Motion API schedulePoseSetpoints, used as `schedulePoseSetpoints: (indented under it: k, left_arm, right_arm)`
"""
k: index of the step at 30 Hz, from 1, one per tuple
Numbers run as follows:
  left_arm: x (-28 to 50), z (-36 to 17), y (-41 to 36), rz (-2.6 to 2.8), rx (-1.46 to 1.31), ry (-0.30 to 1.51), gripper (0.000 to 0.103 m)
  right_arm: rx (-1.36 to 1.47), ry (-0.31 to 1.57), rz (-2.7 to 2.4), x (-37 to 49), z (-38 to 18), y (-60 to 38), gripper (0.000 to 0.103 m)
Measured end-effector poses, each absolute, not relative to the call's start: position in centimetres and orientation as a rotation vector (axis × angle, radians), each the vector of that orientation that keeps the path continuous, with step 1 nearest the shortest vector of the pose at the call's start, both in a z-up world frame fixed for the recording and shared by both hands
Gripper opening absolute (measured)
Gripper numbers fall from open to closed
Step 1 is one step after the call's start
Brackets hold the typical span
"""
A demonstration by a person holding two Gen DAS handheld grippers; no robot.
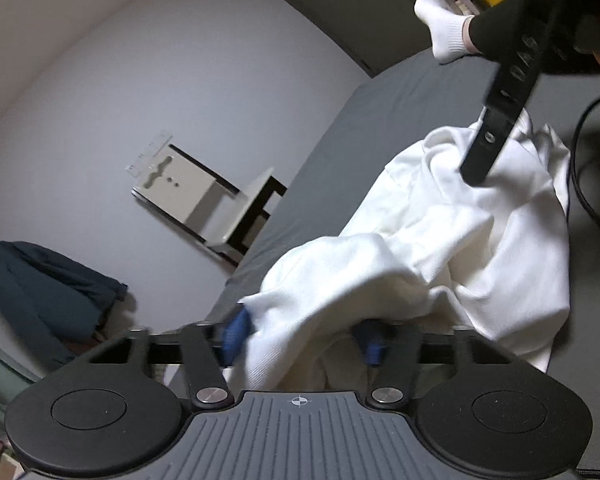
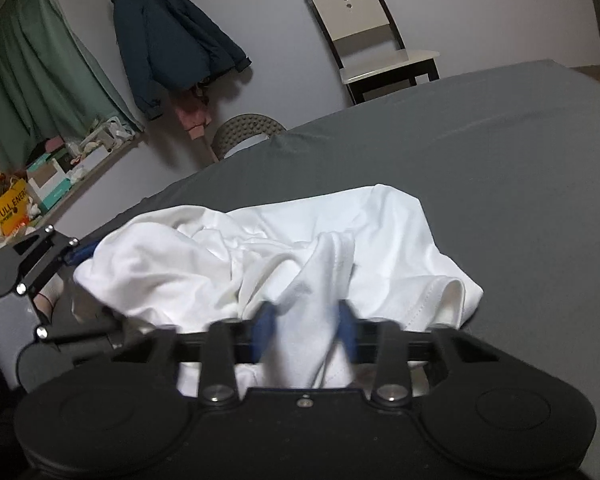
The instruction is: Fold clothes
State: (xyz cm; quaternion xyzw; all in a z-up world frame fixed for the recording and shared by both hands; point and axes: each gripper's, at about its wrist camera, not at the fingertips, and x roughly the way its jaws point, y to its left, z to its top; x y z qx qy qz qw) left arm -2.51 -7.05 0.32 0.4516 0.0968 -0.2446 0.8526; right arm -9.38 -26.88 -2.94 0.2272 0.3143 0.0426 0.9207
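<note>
Gripping the crumpled white shirt (image 2: 284, 248) on the grey bed (image 2: 500, 168), both the left claw (image 1: 300, 338) and right claw (image 2: 304, 332) are clenched on bunched cloth, so spreading it flat looks next before any fold.

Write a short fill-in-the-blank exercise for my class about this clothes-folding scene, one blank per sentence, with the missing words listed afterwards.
1. The crumpled garment held by both grippers is ______ in colour.
2. It lies on a bed sheet that is ______.
3. The pads of the right gripper are ______ in colour.
4. The dark blue jacket hangs on the ______.

Missing words: white; grey; blue; wall
</note>
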Motion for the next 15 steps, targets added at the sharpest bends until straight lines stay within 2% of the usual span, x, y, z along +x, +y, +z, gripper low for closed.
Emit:
schedulePoseSetpoints:
  k: [2,5,7,12,15]
  left_arm:
    - [-1.0,1.9,-6.0,-0.51,0.813,0.238,0.027]
    - [2.5,4.5,-3.5,-0.47,0.555,0.309,0.025]
    - [4.9,5.2,-1.5,-0.447,0.437,0.333,0.02]
    - [9.5,5.6,4.5,-0.369,0.176,0.426,0.019]
    - [9.8,3.4,8.9,-0.328,0.037,0.46,0.019]
  right_arm:
    - [0.511,0.624,0.127,-9.4,-3.0,-27.2,0.01]
    - [0.538,0.57,0.166,-9.5,-2.6,-27.0,0.009]
    - [0.542,0.52,0.197,-9.4,-2.1,-26.7,0.009]
    - [0.626,0.412,0.293,-8.6,-1.0,-26.7,0.008]
    - [0.677,0.372,0.324,-7.0,0.1,-26.7,0.008]
